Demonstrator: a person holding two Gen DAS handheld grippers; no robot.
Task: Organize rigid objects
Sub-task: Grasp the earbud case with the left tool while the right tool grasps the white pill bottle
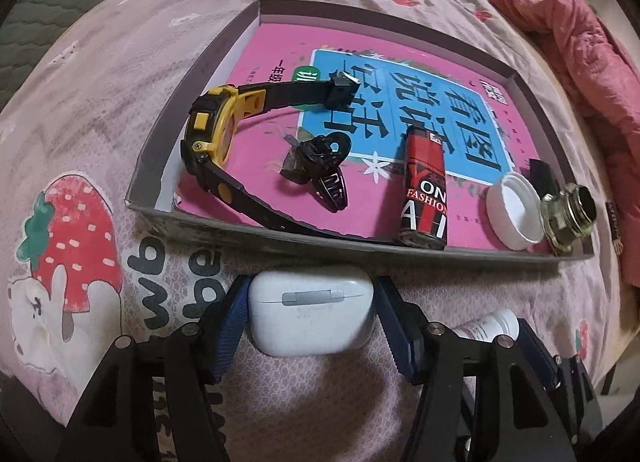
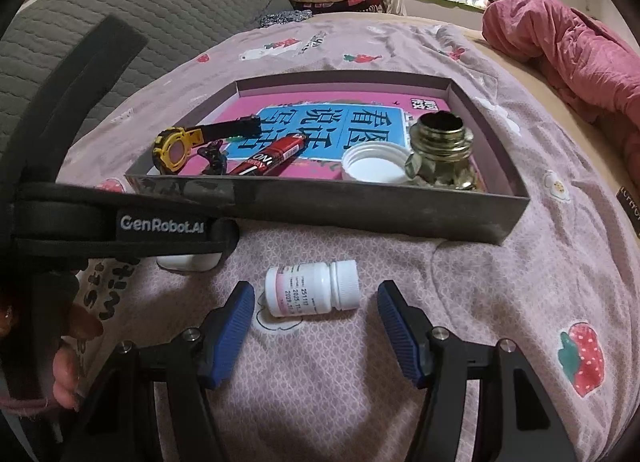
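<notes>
The left gripper (image 1: 310,312) brackets the white earbud case (image 1: 310,316), jaws wide, probably not yet pressing. The right gripper (image 2: 316,316) gapes around the pill bottle (image 2: 312,289), lying crosswise between its pads.

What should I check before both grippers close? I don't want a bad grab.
1. Earbud case between the left gripper fingers: ok.
2. Left pads touching the case: cannot tell; the gaps look very thin.
3. Pill bottle between the right gripper fingers: ok, lying on its side with clear gaps both sides.
4. Bottle cap on: ok.
5. Free space in the box: ok, bare book cover behind the watch.
6. Grippers clear of each other: cannot tell; the left one's strap runs close by.
</notes>
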